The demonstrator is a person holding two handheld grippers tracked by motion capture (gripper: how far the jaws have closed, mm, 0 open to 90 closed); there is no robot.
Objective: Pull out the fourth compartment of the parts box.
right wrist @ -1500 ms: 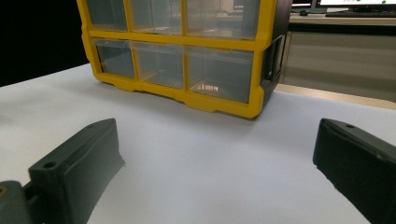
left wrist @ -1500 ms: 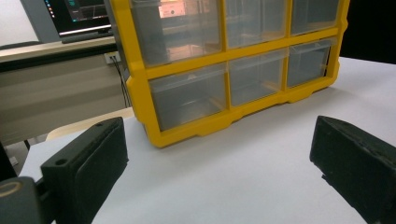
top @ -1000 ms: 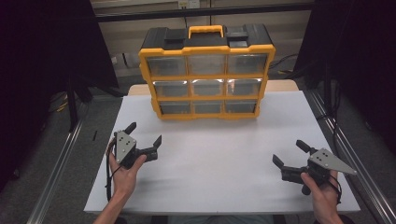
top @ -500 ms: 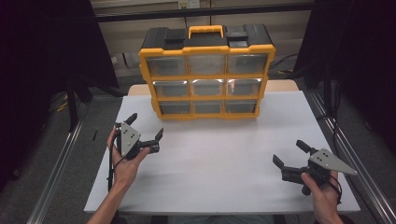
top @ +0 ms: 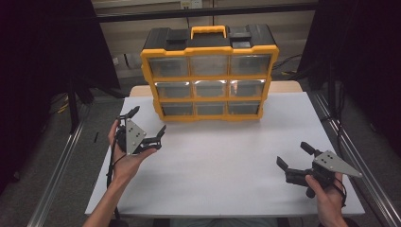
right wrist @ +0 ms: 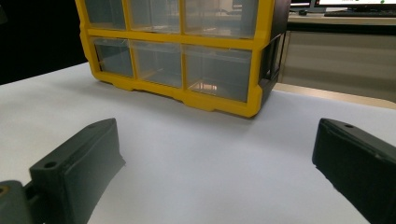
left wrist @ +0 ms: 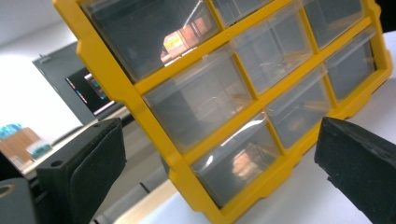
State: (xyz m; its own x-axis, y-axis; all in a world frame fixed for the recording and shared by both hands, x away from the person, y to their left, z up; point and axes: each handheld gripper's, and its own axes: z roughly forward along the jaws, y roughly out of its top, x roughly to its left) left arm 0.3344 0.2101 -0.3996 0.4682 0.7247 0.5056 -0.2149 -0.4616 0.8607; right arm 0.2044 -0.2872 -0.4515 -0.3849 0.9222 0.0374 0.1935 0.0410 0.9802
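Observation:
A yellow and black organiser box (top: 210, 75) with clear drawers and a yellow carry handle stands upright at the back of the white table (top: 227, 161). My left gripper (top: 148, 122) is open and tilted, held above the table's left side just in front of the box's lower left corner. Its own view looks along the wide-apart jaws at the box's lower left drawers (left wrist: 233, 163). My right gripper (top: 293, 155) is open and held low near the table's front right, far from the box (right wrist: 187, 51). Nothing is between either pair of jaws.
Metal rails (top: 56, 175) run along both sides of the table. Dark curtains hang at left and right. A wooden surface (top: 283, 87) lies behind the box. A monitor (left wrist: 91, 91) shows past the box in the left gripper view.
My left gripper has risen and moved forward toward the box's lower left corner, tilting as it went. The right gripper has stayed in place.

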